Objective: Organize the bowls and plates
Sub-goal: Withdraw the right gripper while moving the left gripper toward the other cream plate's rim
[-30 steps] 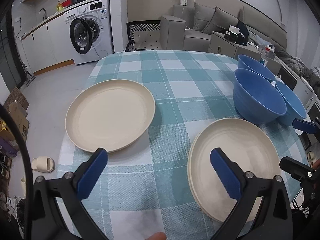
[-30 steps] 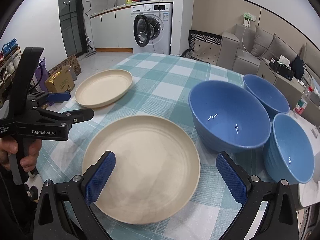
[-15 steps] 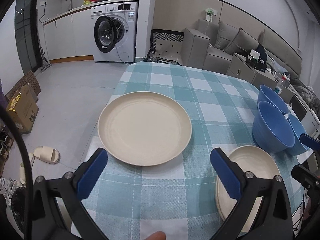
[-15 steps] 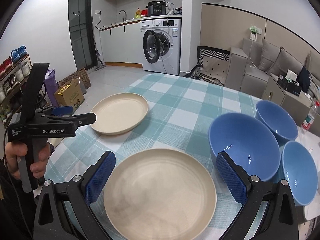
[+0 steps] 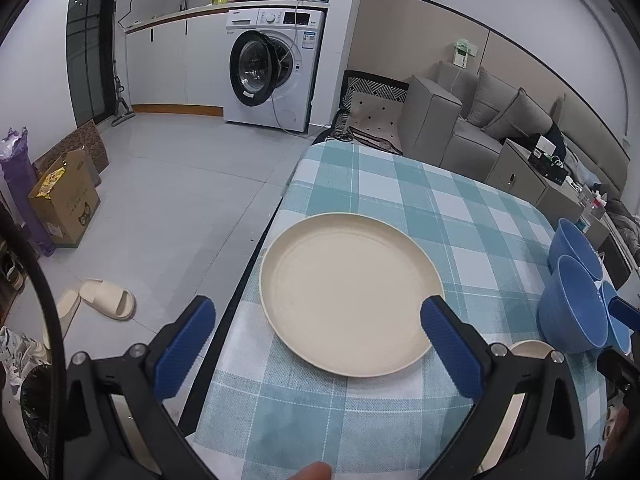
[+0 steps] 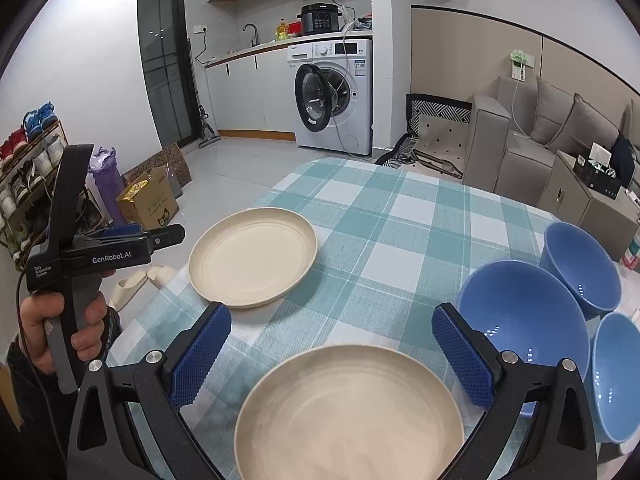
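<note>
A cream plate (image 5: 348, 292) lies near the left edge of the checked table (image 5: 420, 200); it also shows in the right wrist view (image 6: 252, 256). My left gripper (image 5: 316, 340) is open and empty, just short of this plate. A second cream plate (image 6: 352, 412) lies near the front, with my open, empty right gripper (image 6: 332, 356) above its near side. Three blue bowls stand at the right: a large one (image 6: 520, 320), one behind it (image 6: 580, 268) and one at the front right (image 6: 616, 376). The left gripper also shows from the side in the right wrist view (image 6: 160, 236).
The table's left edge (image 5: 256, 248) drops to the floor, with slippers (image 5: 104, 300) and a cardboard box (image 5: 64, 200) below. A washing machine (image 5: 272, 72) and a grey sofa (image 5: 480, 116) stand beyond the table.
My left gripper has swung left, from between the two plates to face the left plate. My right gripper has drawn back and up from the near plate. Both stay open.
</note>
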